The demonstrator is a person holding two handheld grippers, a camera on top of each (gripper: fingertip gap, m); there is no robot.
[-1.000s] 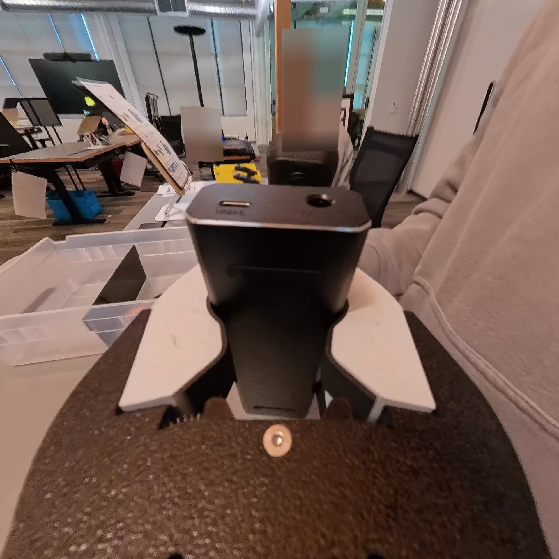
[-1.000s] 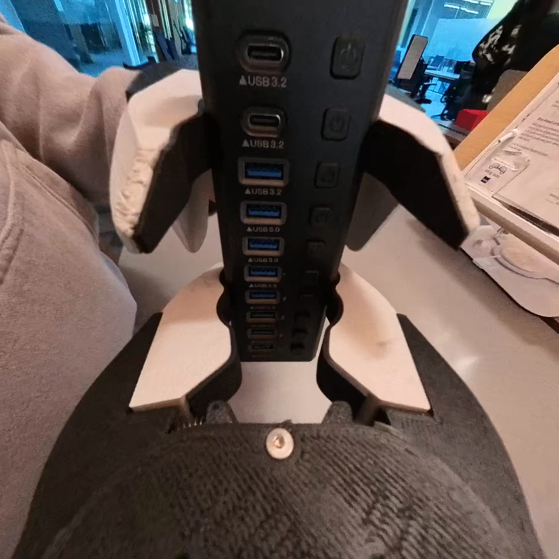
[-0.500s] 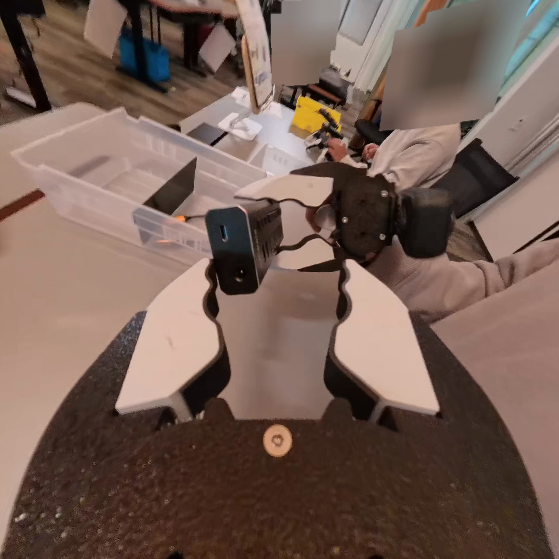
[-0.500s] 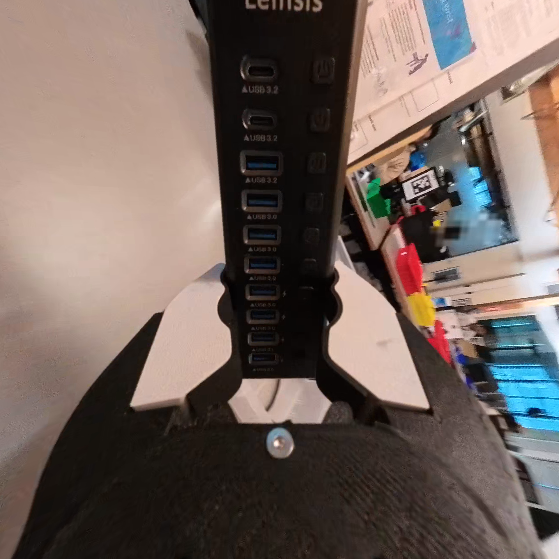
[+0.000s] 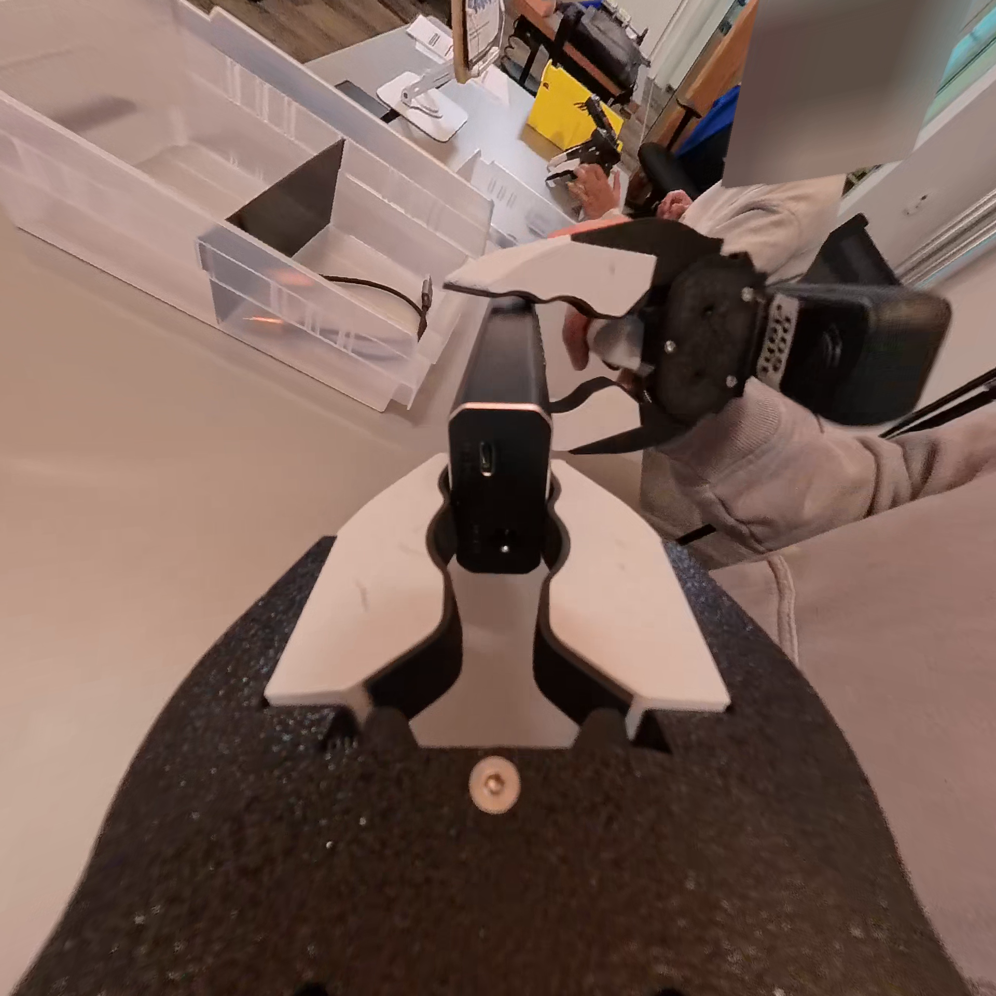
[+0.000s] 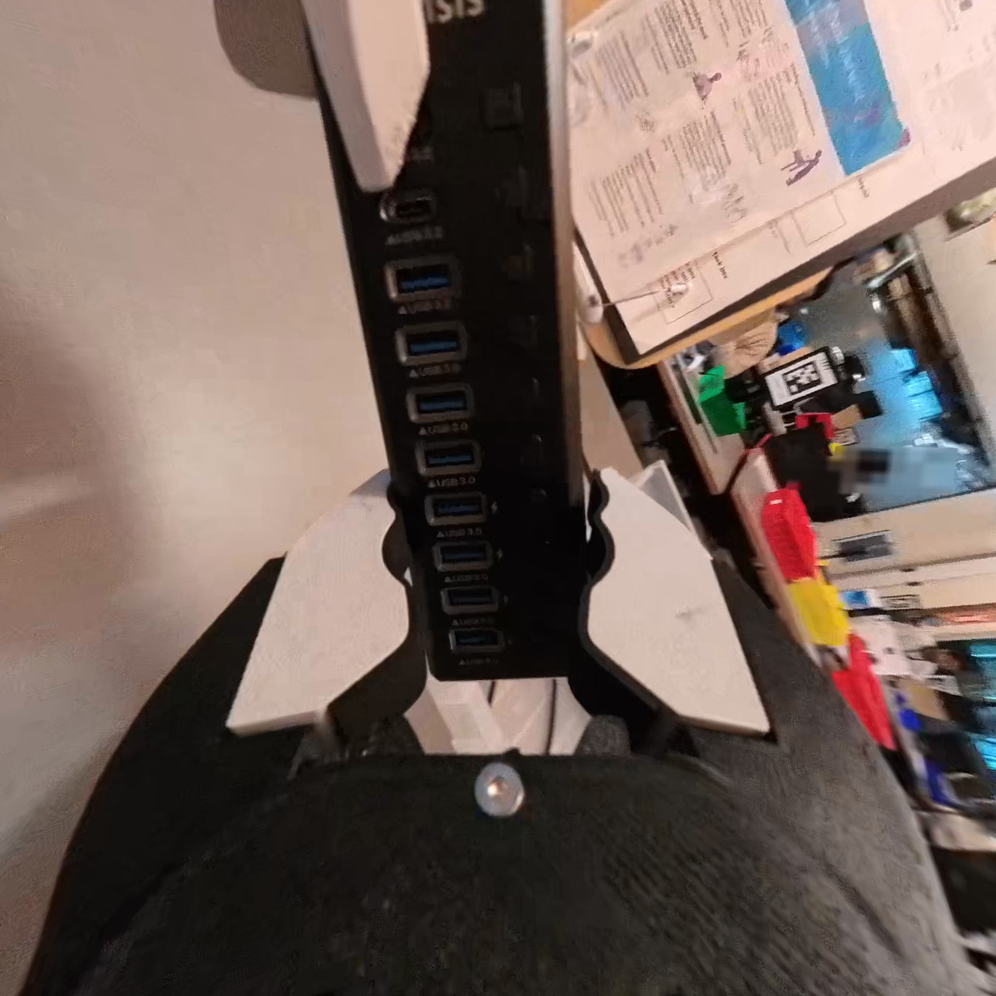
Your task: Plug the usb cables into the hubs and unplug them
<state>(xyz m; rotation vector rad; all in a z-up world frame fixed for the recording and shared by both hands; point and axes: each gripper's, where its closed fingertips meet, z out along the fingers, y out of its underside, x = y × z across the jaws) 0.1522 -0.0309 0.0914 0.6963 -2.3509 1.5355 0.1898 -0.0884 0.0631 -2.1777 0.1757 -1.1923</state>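
Observation:
A long black USB hub (image 5: 498, 517) with a row of ports (image 6: 442, 401) is held in the air between both grippers. My left gripper (image 5: 498, 474) is shut on one end of it, across its thin sides. My right gripper (image 6: 493, 485) is shut on the other end, across its width, and also shows in the left wrist view (image 5: 512, 366). A white finger (image 6: 372, 91) of the left gripper lies over the hub's port face at the far end. A dark USB cable (image 5: 388, 294) lies loose in a clear bin, plugged into nothing.
A clear plastic organiser tray (image 5: 323, 226) stands on the beige table (image 5: 161, 485) behind the hub. A printed sheet on a stand (image 6: 754, 135) is to the right. My sleeve (image 5: 754, 474) is close on the right. Another person works at a far table (image 5: 587, 178).
My left gripper let go of the hub's wide faces, and the right gripper turned the hub. My left gripper has now closed on the hub's end across its thin sides.

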